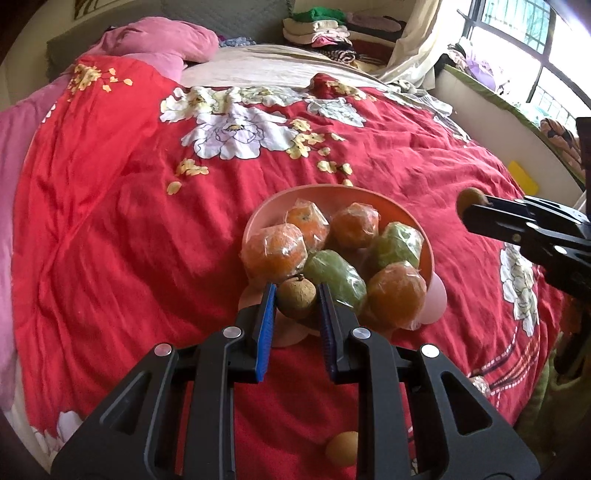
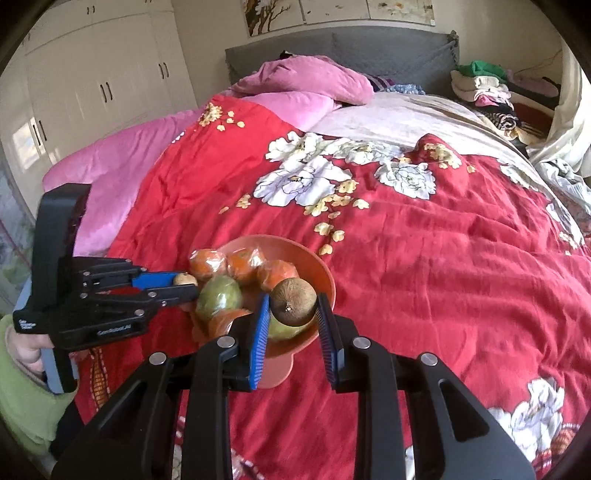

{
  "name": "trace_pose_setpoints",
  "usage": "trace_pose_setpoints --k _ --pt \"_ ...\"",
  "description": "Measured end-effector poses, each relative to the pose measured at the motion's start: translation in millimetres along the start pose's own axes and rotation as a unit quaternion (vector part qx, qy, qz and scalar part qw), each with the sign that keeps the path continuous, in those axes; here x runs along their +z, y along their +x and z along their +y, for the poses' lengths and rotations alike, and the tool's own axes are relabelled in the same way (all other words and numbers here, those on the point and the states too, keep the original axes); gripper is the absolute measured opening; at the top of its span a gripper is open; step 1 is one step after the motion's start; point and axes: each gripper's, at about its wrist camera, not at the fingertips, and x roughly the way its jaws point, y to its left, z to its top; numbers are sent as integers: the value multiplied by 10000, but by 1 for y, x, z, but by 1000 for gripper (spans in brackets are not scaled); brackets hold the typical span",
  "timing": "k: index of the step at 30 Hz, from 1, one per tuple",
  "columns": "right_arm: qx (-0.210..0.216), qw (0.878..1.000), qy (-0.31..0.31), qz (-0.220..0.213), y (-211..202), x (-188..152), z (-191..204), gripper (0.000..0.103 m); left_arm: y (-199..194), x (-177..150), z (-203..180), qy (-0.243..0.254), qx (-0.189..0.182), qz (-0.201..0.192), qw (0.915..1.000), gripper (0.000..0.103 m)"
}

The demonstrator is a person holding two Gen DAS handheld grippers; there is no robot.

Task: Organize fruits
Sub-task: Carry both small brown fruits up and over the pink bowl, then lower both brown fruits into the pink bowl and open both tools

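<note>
Bed with red floral quilt (image 2: 424,258), pink pillows (image 2: 306,85) and grey padded headboard (image 2: 369,48). White wardrobe doors (image 2: 99,81) at left; folded clothes (image 1: 325,26) stacked beside cream curtain (image 1: 417,44). Daylight through barred window (image 1: 517,33).

The only lettering I can read is on my left gripper (image 2: 186,286), seen from my right wrist: white print on its black side plate that looks like "GenRobot.AI". A smaller white mark sits on the rear end of that same body, too small for me to make out.
</note>
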Motion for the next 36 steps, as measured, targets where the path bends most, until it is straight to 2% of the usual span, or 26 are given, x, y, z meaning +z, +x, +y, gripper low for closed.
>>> trace_pose_setpoints --k 19,36 --pt "47 9988 -38 491 52 14 -7 24 4 2 6 -43 -40 -18 10000 15" --pt "70 9987 35 494 57 15 -8 25 5 4 7 -58 -45 -15 10000 15"
